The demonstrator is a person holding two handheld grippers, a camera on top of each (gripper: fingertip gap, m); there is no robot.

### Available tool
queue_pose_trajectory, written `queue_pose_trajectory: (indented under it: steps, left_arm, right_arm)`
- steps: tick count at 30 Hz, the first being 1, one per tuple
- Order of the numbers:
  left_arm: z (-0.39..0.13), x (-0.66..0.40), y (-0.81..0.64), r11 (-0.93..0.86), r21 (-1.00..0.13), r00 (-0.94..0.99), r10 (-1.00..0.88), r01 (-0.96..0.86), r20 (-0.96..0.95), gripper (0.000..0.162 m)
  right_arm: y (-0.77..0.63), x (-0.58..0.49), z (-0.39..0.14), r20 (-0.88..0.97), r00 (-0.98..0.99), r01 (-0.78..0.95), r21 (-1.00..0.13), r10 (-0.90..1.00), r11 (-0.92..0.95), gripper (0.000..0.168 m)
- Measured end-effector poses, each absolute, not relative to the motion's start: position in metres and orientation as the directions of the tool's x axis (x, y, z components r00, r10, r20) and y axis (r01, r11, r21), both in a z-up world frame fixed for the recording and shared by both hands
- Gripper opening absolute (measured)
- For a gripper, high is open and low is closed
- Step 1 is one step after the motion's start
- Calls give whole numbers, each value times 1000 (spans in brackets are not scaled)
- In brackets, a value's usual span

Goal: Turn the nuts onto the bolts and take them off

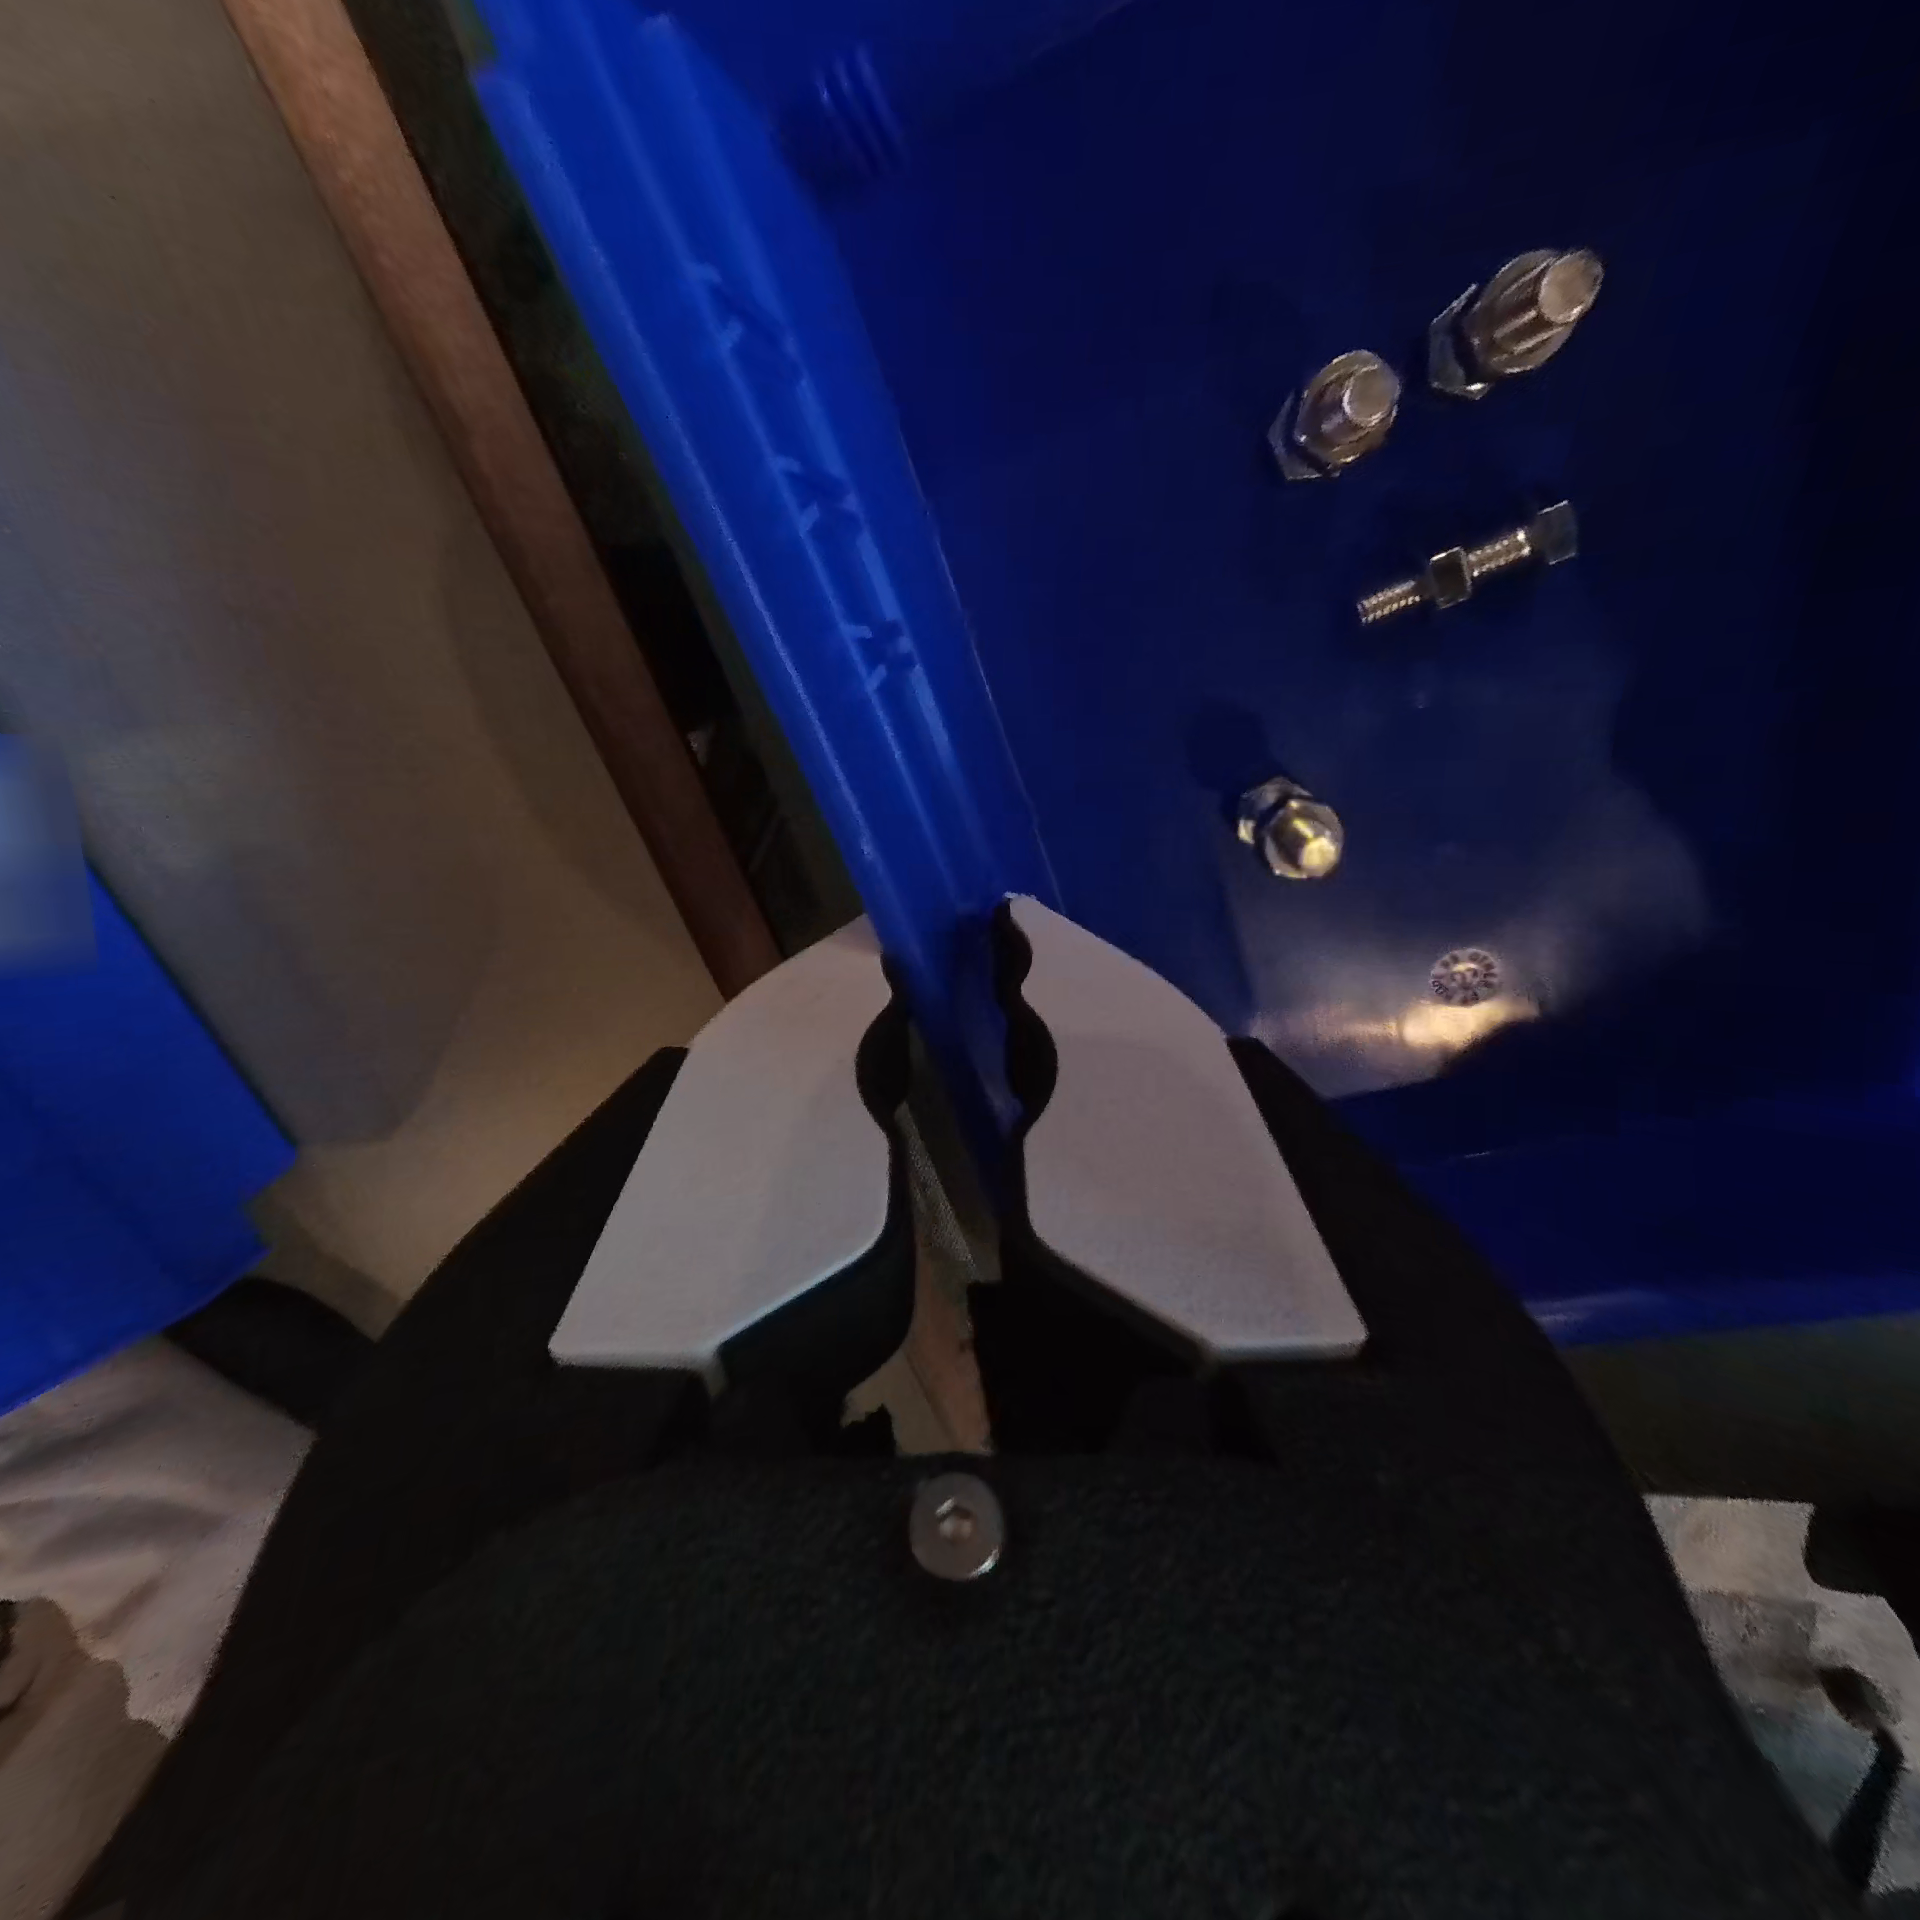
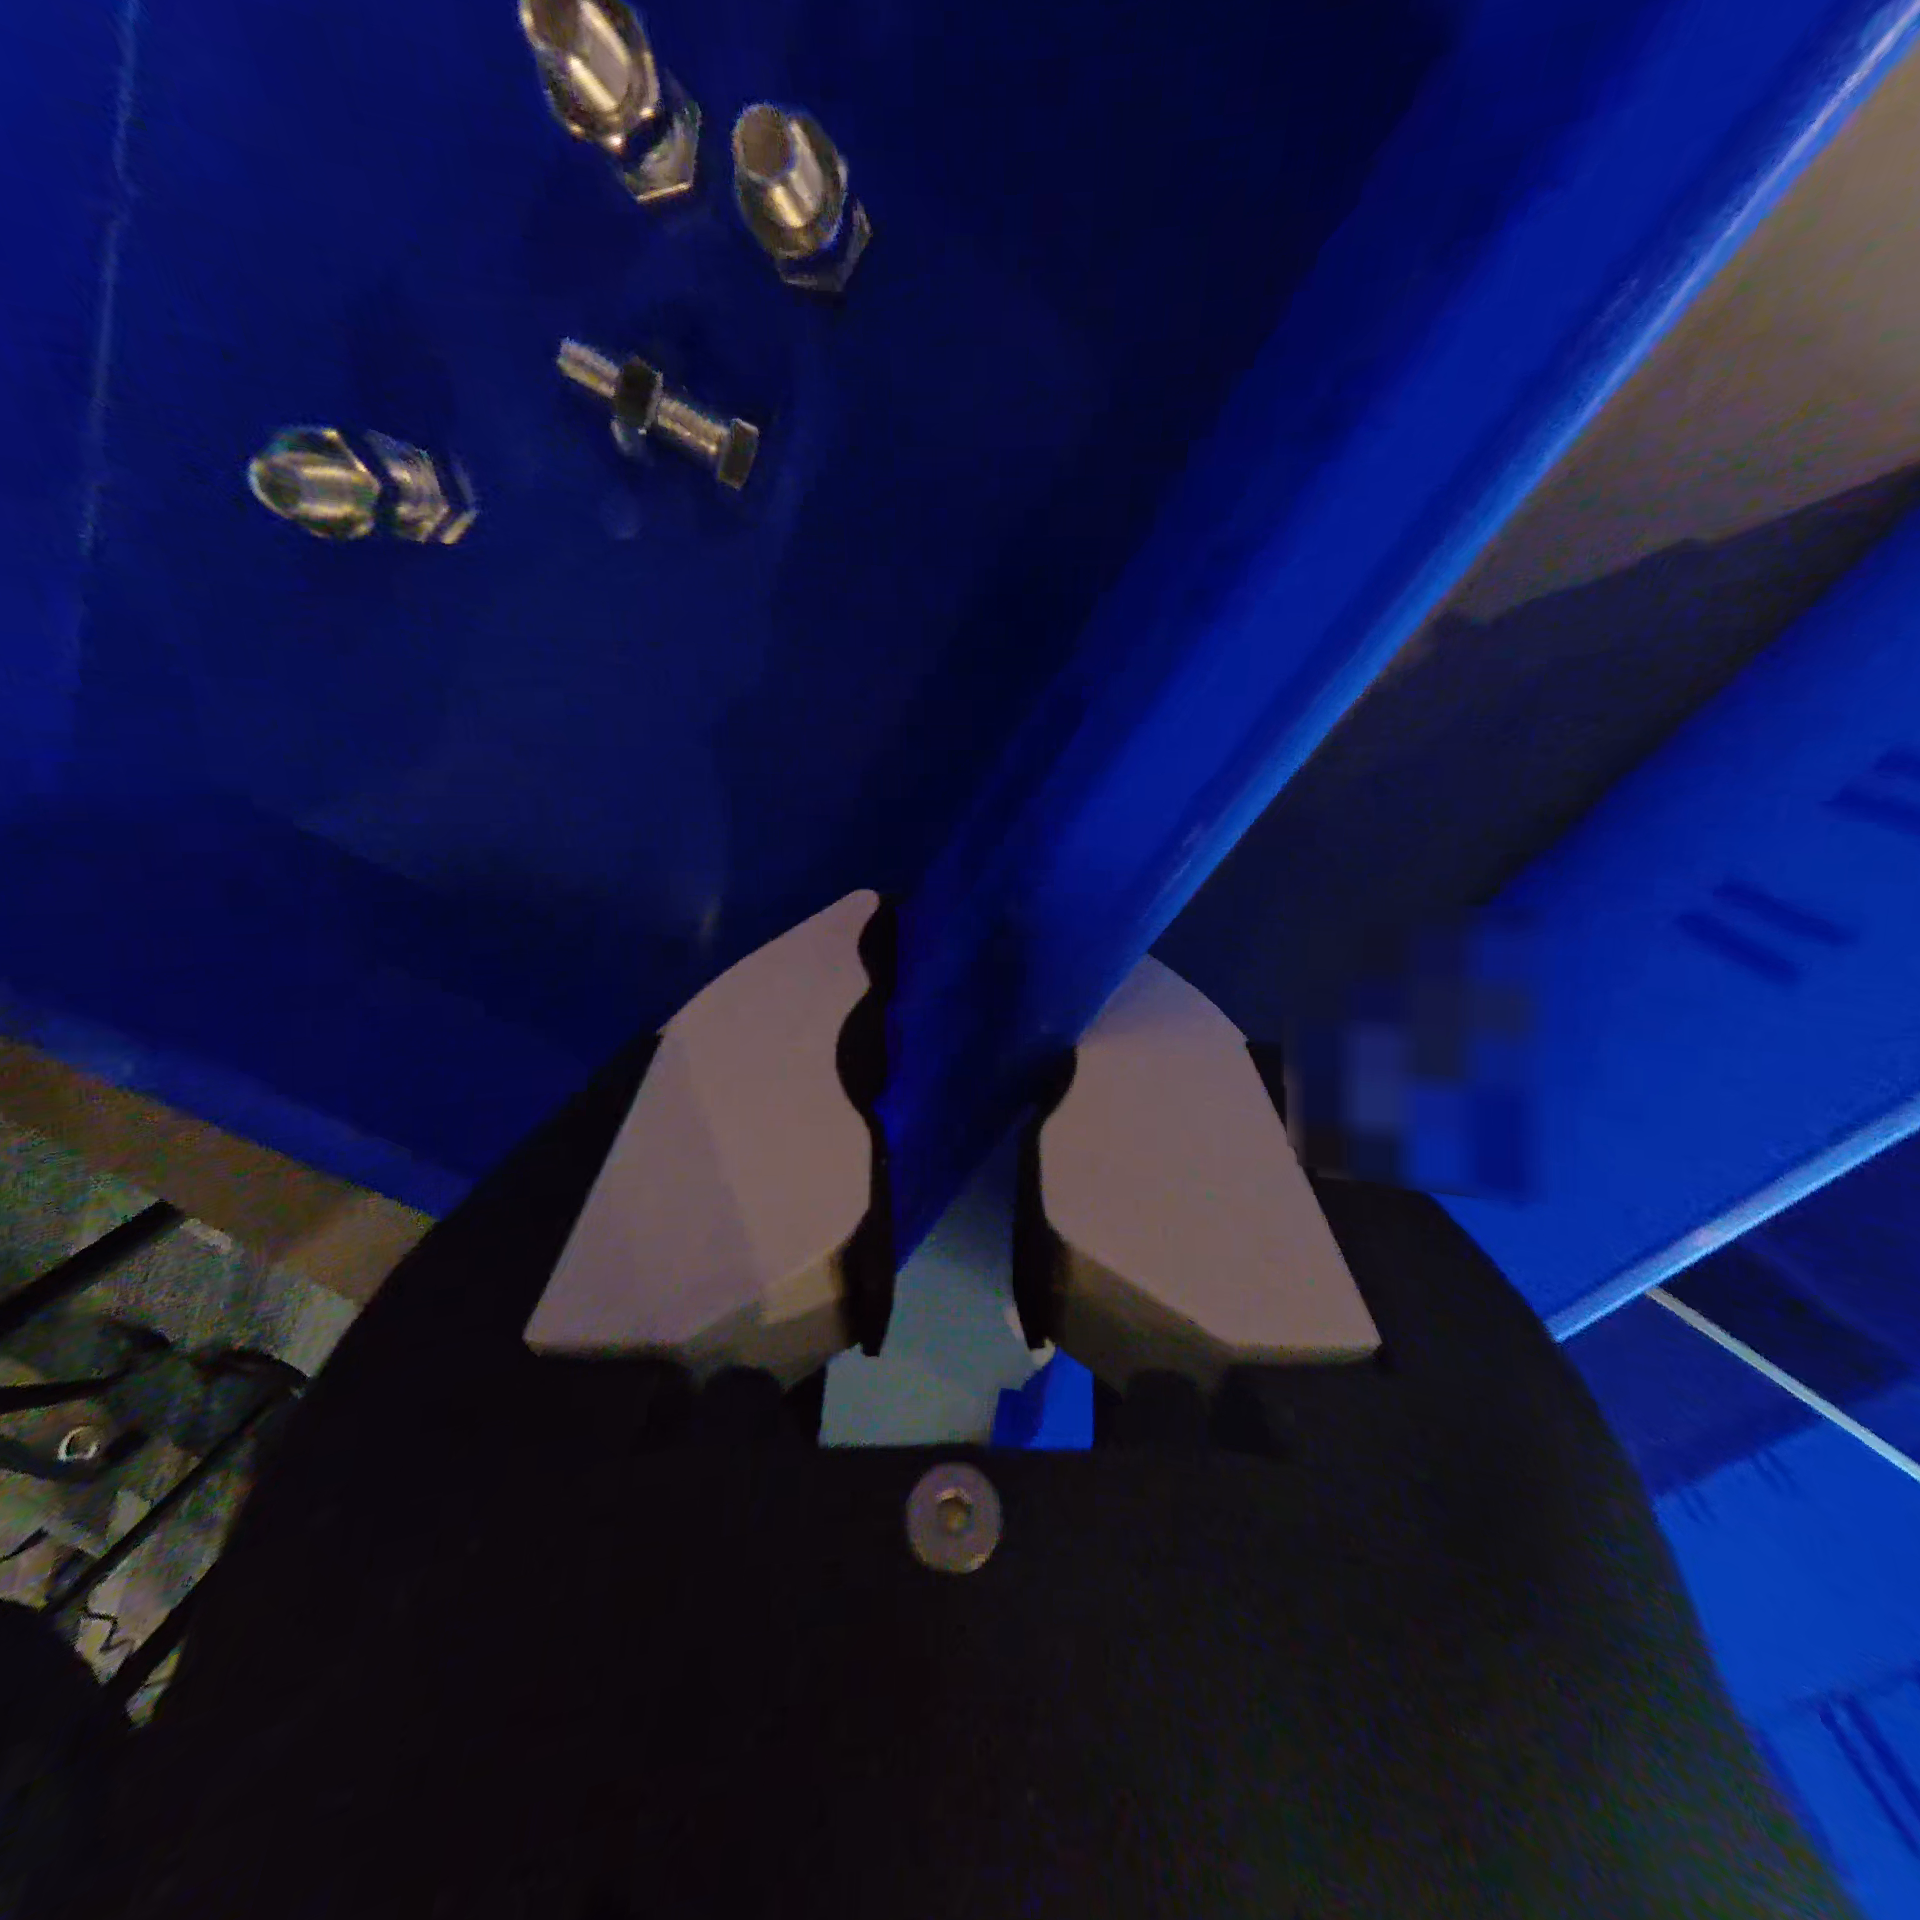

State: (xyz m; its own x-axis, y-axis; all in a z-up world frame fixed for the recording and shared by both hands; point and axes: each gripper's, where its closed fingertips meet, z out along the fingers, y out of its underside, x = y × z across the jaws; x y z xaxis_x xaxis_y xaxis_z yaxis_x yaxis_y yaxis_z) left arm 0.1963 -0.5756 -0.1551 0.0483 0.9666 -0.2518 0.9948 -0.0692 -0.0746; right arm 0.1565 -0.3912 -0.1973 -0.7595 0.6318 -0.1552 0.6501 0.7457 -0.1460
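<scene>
Both pairs of jaws are clamped on the rim of one blue bin: our left gripper [image 1: 961, 1029] pinches the bin's left wall [image 1: 821, 582] between its grey fingers [image 1: 769, 1164], and our right gripper [image 2: 961, 1101] grips the opposite wall [image 2: 1226, 644] the same way, its fingers [image 2: 717, 1174] closed narrowly against the plastic.

Beyond the fingertips we look down onto the bin's floor [image 1: 1558, 1039]. Four bolts lie there. Nearest the left gripper, a short bolt [image 1: 1290, 837] with a nut on it points its end towards us. Farther in, a slim bolt [image 1: 1467, 578] lies on its side with a square nut [image 1: 1447, 575] partway along its thread. Past it, two thick bolts [image 1: 1340, 411] [image 1: 1517, 320] lie side by side, each carrying a nut.

Outside the left wall we see a brown wooden strip [image 1: 499, 457] and a pale surface [image 1: 208, 520]. Right of the right wall, another blue container [image 2: 1714, 1039] stands close by.
</scene>
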Motion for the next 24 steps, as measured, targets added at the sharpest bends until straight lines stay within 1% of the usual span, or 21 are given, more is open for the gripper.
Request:
queue_pose_trajectory:
  steps: [4,6,7,8,9,10,11,13,14,15,17,18,20,21,22,24]
  left_arm:
    - [-160,200,-586,-86,-66,63,954,994,-292,21]
    - [-158,202,-591,-90,-74,62,945,993,-322,37]
    - [-154,199,-594,-95,-98,56,939,991,-338,46]
    - [-148,198,-595,-99,-127,49,935,987,-351,47]
    - [-141,196,-596,-96,-154,35,934,983,-357,52]
    - [-134,195,-597,-91,-182,19,932,979,-362,64]
    - [-126,193,-597,-85,-210,1,928,974,-372,75]
    - [-111,189,-593,-84,-280,-29,925,956,-378,94]
    - [-103,184,-589,-87,-326,-44,927,941,-373,102]
    - [-95,180,-582,-92,-373,-55,929,923,-365,109]
    - [-80,170,-563,-105,-467,-63,941,878,-331,115]
    - [-73,165,-551,-107,-514,-64,950,851,-304,114]
    - [-58,154,-521,-106,-604,-47,972,790,-232,110]
    - [-50,149,-506,-103,-646,-34,980,756,-196,105]
    - [-43,144,-491,-104,-678,-18,985,728,-171,101]
    - [-33,137,-466,-106,-711,4,990,695,-144,100]
  right_arm:
    - [-396,162,-197,-208,-774,631,-162,599,759,32]
    - [-403,159,-187,-244,-766,641,-224,595,734,39]
    - [-400,157,-183,-222,-770,637,-233,598,735,43]
    - [-398,155,-178,-212,-777,630,-235,593,741,48]
    - [-396,154,-173,-205,-786,618,-247,583,746,53]
    - [-394,151,-167,-191,-794,608,-265,578,748,55]
    - [-392,149,-161,-183,-797,603,-286,575,745,60]
    - [-389,144,-147,-163,-812,579,-335,560,743,78]
    - [-383,137,-141,-119,-817,566,-351,565,746,93]
    - [-376,131,-135,-79,-823,549,-363,562,753,103]
    - [-364,123,-123,-47,-833,522,-393,551,757,114]
    - [-356,118,-117,-32,-834,513,-411,550,754,117]
    - [-339,107,-105,-26,-827,512,-446,561,734,114]
    - [-329,102,-99,-30,-825,511,-467,564,722,112]
    - [-320,97,-94,-42,-820,516,-485,570,706,108]
    - [-300,88,-86,-78,-809,534,-511,583,673,107]
